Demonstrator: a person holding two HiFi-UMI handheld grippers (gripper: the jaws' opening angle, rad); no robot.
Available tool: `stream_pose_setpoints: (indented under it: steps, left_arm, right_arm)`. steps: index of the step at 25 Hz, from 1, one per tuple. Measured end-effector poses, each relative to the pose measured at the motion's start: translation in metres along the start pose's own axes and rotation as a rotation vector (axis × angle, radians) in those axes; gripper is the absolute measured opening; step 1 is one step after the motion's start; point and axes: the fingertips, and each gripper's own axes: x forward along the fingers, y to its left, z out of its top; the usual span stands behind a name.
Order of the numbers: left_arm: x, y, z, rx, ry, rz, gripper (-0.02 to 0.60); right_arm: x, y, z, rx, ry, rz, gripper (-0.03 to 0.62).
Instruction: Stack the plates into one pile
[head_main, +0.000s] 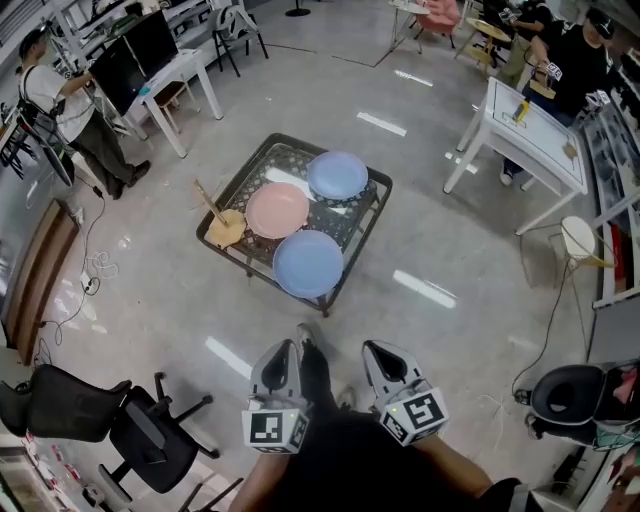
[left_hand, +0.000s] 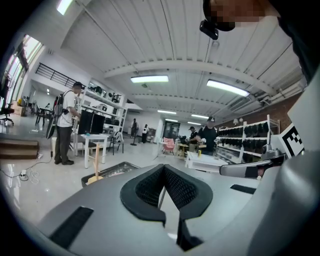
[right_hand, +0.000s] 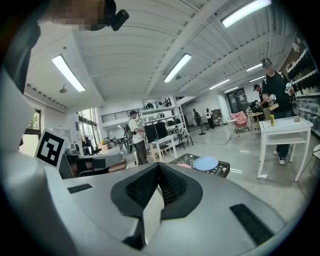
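Note:
Three plates lie side by side on a low black mesh table (head_main: 368, 190) in the middle of the floor. They are a blue plate (head_main: 337, 176) at the far right, a pink plate (head_main: 277, 210) in the middle and a second blue plate (head_main: 307, 263) nearest me. My left gripper (head_main: 285, 352) and right gripper (head_main: 381, 350) are held close to my body, well short of the table. Both are shut with nothing between the pads. The right gripper view shows my right gripper (right_hand: 159, 167), with the far blue plate (right_hand: 205, 162) and the pink plate (right_hand: 184, 165) ahead of it. The left gripper (left_hand: 163, 171) points past the table's corner (left_hand: 117, 169).
A wooden-handled brush (head_main: 222, 226) lies on the table's left edge. A person (head_main: 70, 105) stands at a desk with monitors at the far left. A white table (head_main: 530, 135) stands to the right. Office chairs (head_main: 120, 420) are at the near left, and a black chair (head_main: 580, 395) at the near right.

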Motion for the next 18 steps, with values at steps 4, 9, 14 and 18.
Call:
stream_pose_setpoints:
  steps: [4,9,14,18]
  left_arm:
    - [0.033,0.025,0.005,-0.011,0.016,0.004,0.015]
    - [0.079,0.062,0.013,-0.037,0.043,0.007,0.015]
    - [0.127,0.102,0.017,-0.035,0.079,-0.007,0.015]
    - [0.159,0.139,0.019,-0.042,0.100,-0.018,0.015]
  right_arm:
    - [0.036,-0.008,0.007,-0.006,0.029,0.006,0.009]
    - [0.093,-0.022,0.020,-0.008,0.056,0.006,0.009]
    - [0.153,-0.039,0.028,-0.008,0.081,-0.016,0.009]
    - [0.200,-0.052,0.031,-0.007,0.109,-0.041,0.009]
